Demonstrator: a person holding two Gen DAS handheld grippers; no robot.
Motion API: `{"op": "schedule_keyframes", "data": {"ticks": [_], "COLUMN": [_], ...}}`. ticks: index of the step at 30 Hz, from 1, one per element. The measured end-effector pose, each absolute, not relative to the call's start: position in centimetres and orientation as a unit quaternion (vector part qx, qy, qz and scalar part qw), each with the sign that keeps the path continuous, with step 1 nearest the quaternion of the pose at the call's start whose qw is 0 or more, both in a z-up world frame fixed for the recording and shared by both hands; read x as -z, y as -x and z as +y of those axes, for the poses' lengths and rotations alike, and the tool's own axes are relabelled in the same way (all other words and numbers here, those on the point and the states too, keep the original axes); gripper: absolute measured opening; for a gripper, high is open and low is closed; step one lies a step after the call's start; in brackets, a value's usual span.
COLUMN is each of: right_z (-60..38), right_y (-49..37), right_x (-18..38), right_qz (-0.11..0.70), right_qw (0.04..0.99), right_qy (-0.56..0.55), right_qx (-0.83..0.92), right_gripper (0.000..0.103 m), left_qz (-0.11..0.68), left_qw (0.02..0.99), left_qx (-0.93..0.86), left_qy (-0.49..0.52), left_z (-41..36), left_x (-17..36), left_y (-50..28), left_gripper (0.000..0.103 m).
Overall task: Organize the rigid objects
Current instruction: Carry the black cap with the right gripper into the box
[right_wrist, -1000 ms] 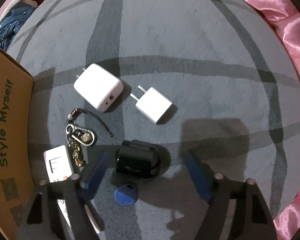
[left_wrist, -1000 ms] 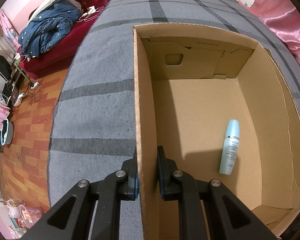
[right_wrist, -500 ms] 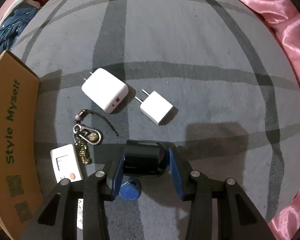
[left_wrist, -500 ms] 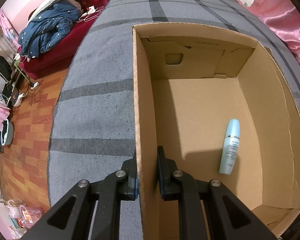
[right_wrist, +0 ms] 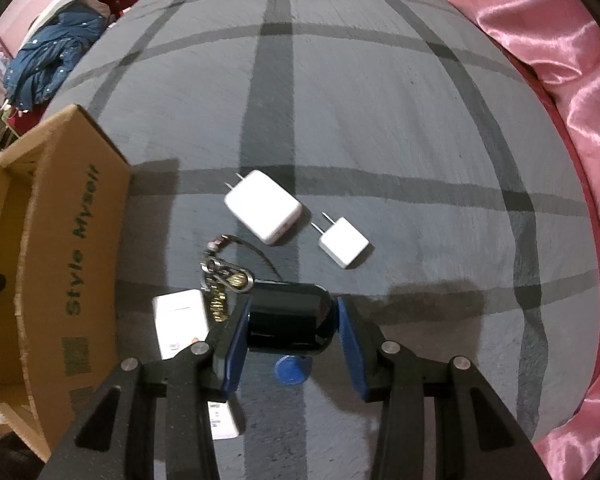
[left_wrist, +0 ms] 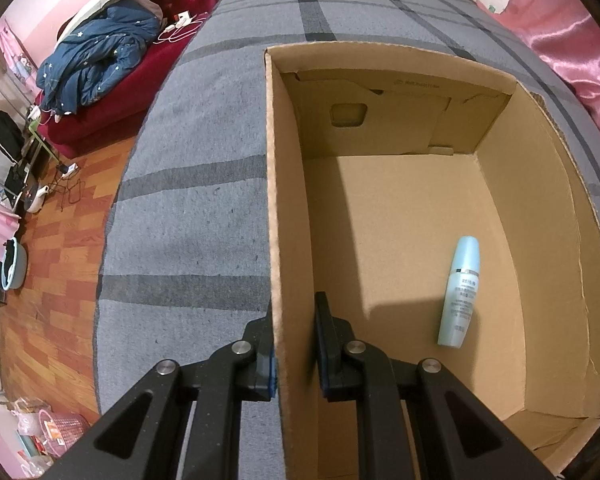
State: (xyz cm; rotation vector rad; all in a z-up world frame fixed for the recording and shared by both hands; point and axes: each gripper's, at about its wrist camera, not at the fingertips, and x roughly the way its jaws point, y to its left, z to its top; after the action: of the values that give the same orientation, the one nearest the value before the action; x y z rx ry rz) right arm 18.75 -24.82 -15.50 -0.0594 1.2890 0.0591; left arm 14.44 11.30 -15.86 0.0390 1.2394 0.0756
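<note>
Right wrist view: the right gripper (right_wrist: 292, 340) fingers (right_wrist: 236, 344) are clamping the black case (right_wrist: 290, 322) at lower centre, one blue pad pressing each side. A blue disc tag (right_wrist: 290, 370) is lying just below the case. A key ring with carabiner (right_wrist: 226, 276) and a white card-like device (right_wrist: 182, 322) are lying to the left of the fingers. A large white charger (right_wrist: 264, 206) and a small white charger (right_wrist: 344, 242) are resting above, near each other, on the grey plaid bed cover (right_wrist: 380, 120). The cardboard box (right_wrist: 72, 248) is occupying the left edge.

Left wrist view: the left gripper (left_wrist: 294, 354) fingers (left_wrist: 326, 344) are gripping the left wall of the cardboard box (left_wrist: 284, 200), one finger outside and one inside. A pale blue bottle (left_wrist: 460, 292) is lying on the box floor at right.
</note>
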Motion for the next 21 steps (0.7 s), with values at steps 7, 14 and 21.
{"op": "schedule_keyframes", "data": {"ticks": [7, 14, 21], "right_z": [-22.8, -20.2, -17.5], "right_y": [-18.4, -18.2, -18.4], "right_x": [13.2, 11.3, 9.6], "right_qz": [0.585, 0.572, 0.562], "right_qw": [0.809, 0.815, 0.82], "right_qy": [0.033, 0.046, 0.06], "right_qx": [-0.055, -0.076, -0.093], "right_gripper": [0.045, 0.045, 0.045], "left_qz": [0.58, 0.58, 0.58], "left_qw": [0.814, 0.814, 0.814], "left_qx": [-0.035, -0.035, -0.035], "left_qy": [-0.017, -0.017, -0.019], "left_z": [11.3, 11.3, 11.3], "left_x": [15.8, 15.9, 15.9], "left_y": [-14.5, -14.4, -14.4], "left_gripper": [0.015, 0.015, 0.015]}}
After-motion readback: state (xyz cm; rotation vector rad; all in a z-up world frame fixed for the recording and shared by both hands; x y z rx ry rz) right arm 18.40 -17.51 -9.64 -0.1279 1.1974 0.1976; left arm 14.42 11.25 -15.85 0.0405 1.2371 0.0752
